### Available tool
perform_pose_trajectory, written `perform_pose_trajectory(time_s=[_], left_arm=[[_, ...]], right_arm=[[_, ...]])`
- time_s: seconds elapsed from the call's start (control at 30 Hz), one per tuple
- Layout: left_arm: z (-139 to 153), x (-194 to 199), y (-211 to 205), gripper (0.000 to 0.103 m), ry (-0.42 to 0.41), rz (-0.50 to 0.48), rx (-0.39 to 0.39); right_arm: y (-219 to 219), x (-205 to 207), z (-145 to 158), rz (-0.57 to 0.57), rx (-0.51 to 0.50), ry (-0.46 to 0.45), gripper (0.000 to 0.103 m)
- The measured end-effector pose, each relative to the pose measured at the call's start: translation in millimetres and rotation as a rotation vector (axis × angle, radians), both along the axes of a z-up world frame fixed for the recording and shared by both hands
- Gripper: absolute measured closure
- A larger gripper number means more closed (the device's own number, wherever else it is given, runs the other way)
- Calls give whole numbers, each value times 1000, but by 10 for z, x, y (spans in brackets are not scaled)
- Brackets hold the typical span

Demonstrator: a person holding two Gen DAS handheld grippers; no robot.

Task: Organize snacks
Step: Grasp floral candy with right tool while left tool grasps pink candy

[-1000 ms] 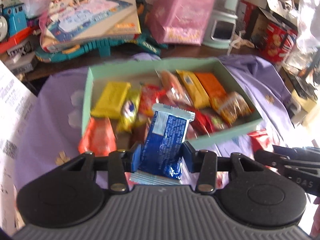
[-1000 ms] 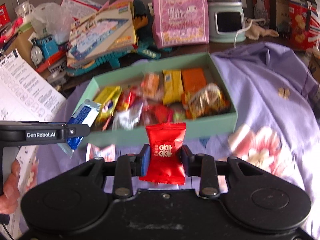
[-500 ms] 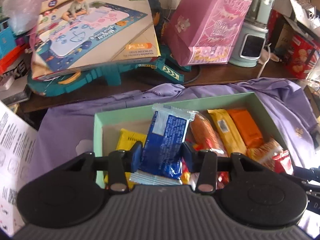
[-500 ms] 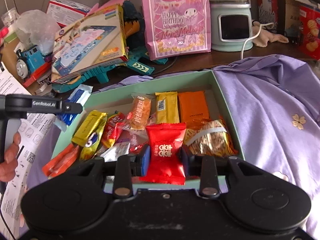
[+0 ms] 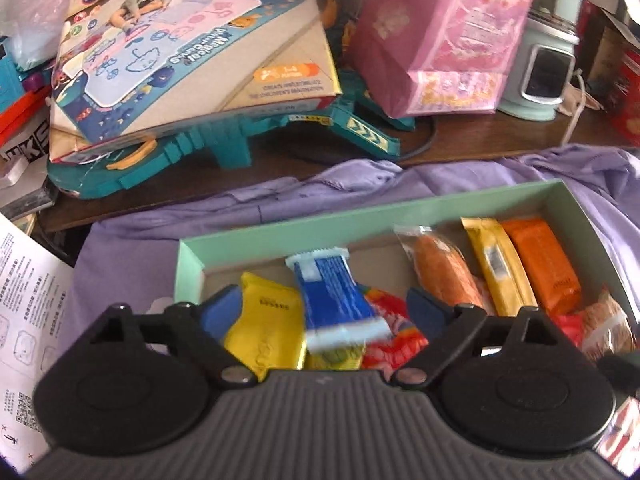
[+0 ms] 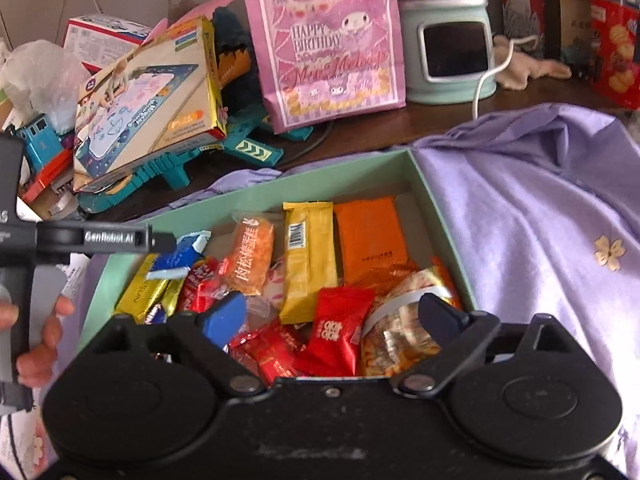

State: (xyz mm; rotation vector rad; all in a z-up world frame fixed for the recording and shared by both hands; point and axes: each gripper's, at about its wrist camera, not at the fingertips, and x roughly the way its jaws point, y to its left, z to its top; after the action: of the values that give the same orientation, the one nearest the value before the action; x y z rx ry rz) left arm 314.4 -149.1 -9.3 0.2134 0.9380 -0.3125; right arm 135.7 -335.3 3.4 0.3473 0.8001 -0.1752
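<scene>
Nearest us, the left gripper (image 5: 325, 312) had just been opening its jaws; they stood wide apart, and the blue wafer packet (image 5: 335, 300) between them, touching neither pad, lay smeared with blur on the snacks in the mint-green box (image 5: 360, 224), its lower end hidden behind the gripper body. The right gripper (image 6: 335, 318) had likewise just been opening, and its jaws were spread around the red candy packet (image 6: 338, 330), which rested loose on the heap, near the front of the box. We could not see the front wall of the box in either view. Farther in lay a yellow bar (image 6: 308, 264) and an orange packet (image 6: 370, 240). The box sat on a purple cloth (image 6: 520, 220); beyond stood a pink birthday bag (image 6: 328, 40), its top cut off.
</scene>
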Motion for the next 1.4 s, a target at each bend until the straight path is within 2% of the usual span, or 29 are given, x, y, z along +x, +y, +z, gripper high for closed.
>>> perform_pose_trajectory(time_s=[0.1, 0.2, 0.6, 0.83, 1.0, 1.2, 1.27, 1.4], left_arm=[[8, -138, 27, 9, 10, -4, -10], [36, -298, 60, 8, 17, -12, -20], [329, -1073, 233, 5, 3, -31, -62], [415, -1575, 460, 4, -3, -35, -91], [325, -1845, 630, 4, 9, -32, -87], [35, -1968, 777, 4, 58, -4, -70], [-92, -1948, 822, 4, 90, 18, -68], [-295, -1860, 883, 4, 129, 63, -55]], right_arm=[[-2, -44, 14, -12, 11, 1, 2], [27, -109, 52, -22, 12, 1, 0], [238, -559, 364, -13, 6, -25, 0], [371, -872, 339, -15, 22, -11, 0], [431, -1049, 217, -18, 41, 18, 0], [515, -1151, -42, -30, 69, 73, 0], [565, -1162, -142, -30, 67, 86, 4], [668, -1116, -347, -15, 66, 124, 19]])
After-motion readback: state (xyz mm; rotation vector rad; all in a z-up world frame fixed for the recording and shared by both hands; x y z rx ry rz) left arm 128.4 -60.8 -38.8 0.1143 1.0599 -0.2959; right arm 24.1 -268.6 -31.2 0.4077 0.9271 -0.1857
